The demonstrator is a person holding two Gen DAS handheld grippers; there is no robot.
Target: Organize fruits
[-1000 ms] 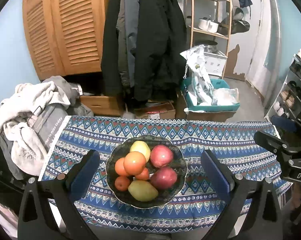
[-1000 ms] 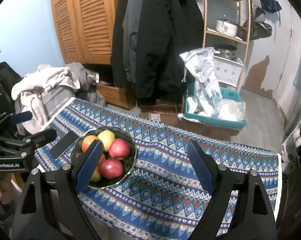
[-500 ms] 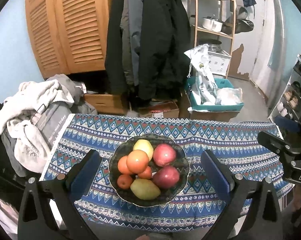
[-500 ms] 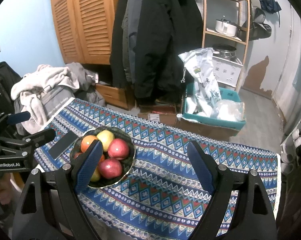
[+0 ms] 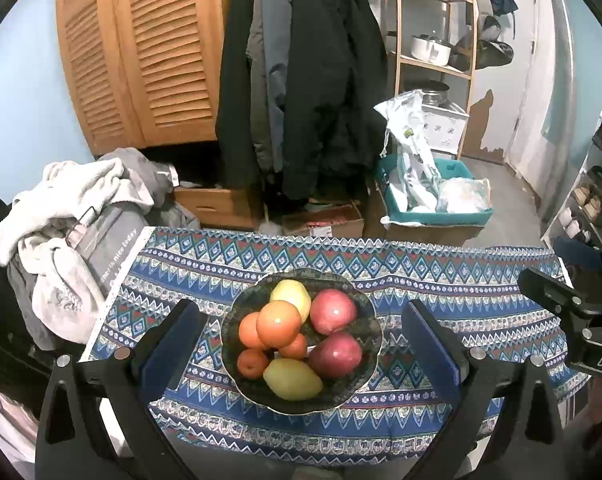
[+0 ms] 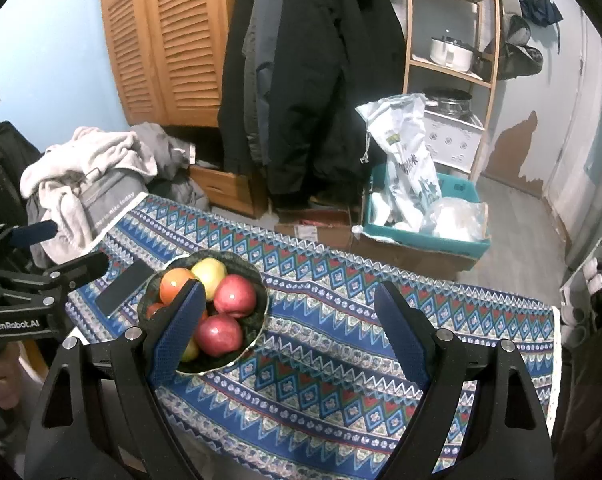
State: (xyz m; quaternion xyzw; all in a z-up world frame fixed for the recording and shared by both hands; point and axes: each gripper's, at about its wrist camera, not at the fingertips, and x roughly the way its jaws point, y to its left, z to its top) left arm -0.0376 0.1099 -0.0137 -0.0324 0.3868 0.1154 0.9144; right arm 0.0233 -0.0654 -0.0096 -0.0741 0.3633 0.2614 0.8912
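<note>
A dark bowl [image 5: 371,336] sits on the patterned blue tablecloth [image 5: 441,280] and holds two red apples [image 5: 333,311], several oranges [image 5: 279,323] and two yellow pears [image 5: 293,378]. My left gripper [image 5: 301,344] is open and empty above the table's near edge, its fingers to either side of the bowl. My right gripper [image 6: 293,328] is open and empty, to the right of the bowl [image 6: 257,280]; its left finger [image 6: 177,332] hides part of the fruit. The red apples [image 6: 235,295] show in the right wrist view.
A black phone [image 6: 123,287] lies on the cloth left of the bowl. A pile of clothes [image 5: 61,216] sits off the table's left end. Beyond the far edge hang dark coats [image 5: 301,80], with a teal bin [image 5: 433,208] of bags, cardboard boxes and a wooden shelf.
The left wrist view has shifted a little, so the bowl sits slightly higher and further right in it. The right gripper has barely moved. Both grippers stay open.
</note>
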